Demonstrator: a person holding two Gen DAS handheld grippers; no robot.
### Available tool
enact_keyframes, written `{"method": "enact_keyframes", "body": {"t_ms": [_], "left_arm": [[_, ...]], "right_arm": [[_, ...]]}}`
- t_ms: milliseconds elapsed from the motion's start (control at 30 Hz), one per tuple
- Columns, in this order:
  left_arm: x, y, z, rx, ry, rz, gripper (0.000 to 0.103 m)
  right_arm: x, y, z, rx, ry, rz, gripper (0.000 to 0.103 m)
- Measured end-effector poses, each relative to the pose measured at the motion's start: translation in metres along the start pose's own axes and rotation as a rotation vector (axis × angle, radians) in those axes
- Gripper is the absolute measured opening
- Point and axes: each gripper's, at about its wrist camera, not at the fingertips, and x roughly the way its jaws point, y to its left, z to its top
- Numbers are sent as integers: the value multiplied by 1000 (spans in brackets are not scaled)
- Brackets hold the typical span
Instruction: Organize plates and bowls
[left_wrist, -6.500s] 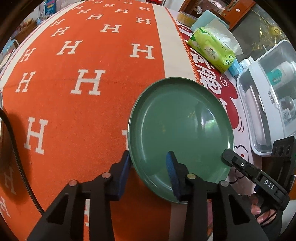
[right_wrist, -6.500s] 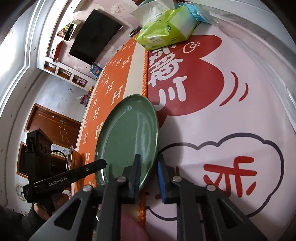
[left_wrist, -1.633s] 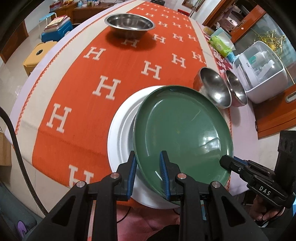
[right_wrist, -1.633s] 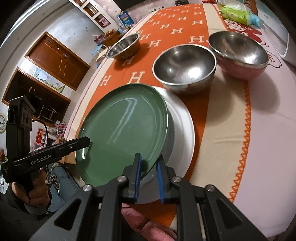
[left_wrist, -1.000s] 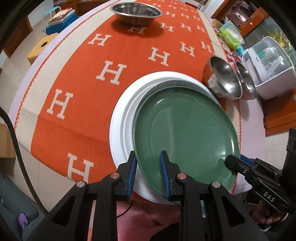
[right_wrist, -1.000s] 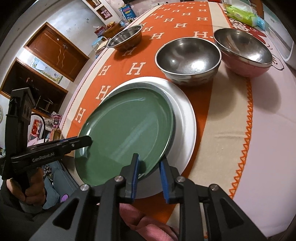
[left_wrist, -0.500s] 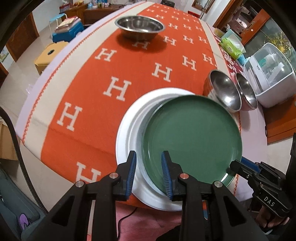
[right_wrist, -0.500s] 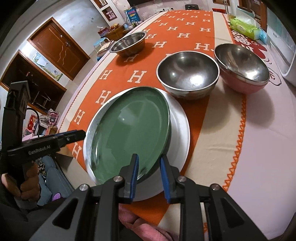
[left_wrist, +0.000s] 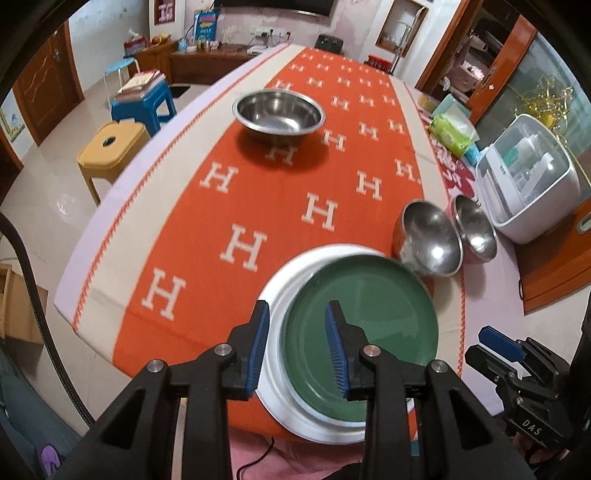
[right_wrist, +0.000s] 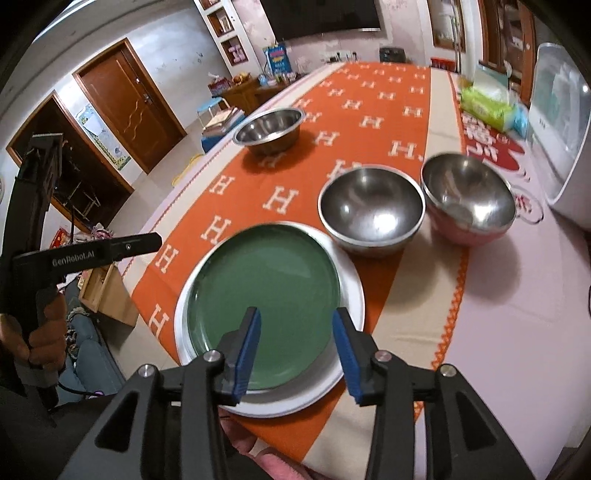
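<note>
A dark green plate (right_wrist: 264, 291) lies on a white plate (right_wrist: 352, 291). The cloth (left_wrist: 258, 184) on the counter is orange with white H letters, cream borders and an orange zigzag trim. At 1 o'clock of the plates, two bowls are silver inside, the nearer one (right_wrist: 371, 210) silver outside, the farther one (right_wrist: 467, 197) pink outside. Both grippers' pads (right_wrist: 247, 347) are blue on black frames.

The table (left_wrist: 110, 229) bears an orange cloth (left_wrist: 280, 206), three steel bowls (left_wrist: 279, 114) and a white plate (left_wrist: 275, 306).
</note>
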Motion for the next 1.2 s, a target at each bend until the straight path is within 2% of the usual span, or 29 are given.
{"method": "enact_keyframes", "body": {"t_ms": [133, 200, 267, 367, 467, 733, 867, 967, 1033, 1200], "left_arm": [[-12, 2, 14, 34, -26, -3, 32], [-17, 4, 22, 50, -31, 1, 37], [-22, 7, 31, 68, -31, 2, 46], [-30, 12, 44, 100, -41, -2, 48], [-38, 21, 60, 130, -45, 10, 56], [-55, 55, 109, 205, -48, 20, 66], [-62, 69, 134, 247, -54, 36, 76], [-65, 79, 156, 280, -61, 43, 80], [-65, 84, 171, 301, -71, 48, 81], [-61, 95, 208, 340, -97, 31, 83]], "right_arm": [[-8, 9, 8, -10, -49, -32, 49], [-11, 15, 13, -12, -76, -47, 51], [-13, 21, 17, -11, -96, -60, 52], [-16, 33, 29, -3, -132, -76, 56], [-14, 43, 41, 13, -158, -61, 57], [1, 84, 83, 30, -209, -72, 57], [7, 100, 103, 41, -240, -59, 57], [10, 108, 121, 60, -268, -40, 59], [13, 114, 135, 72, -295, -52, 64], [25, 122, 163, 101, -337, -79, 66]]}}
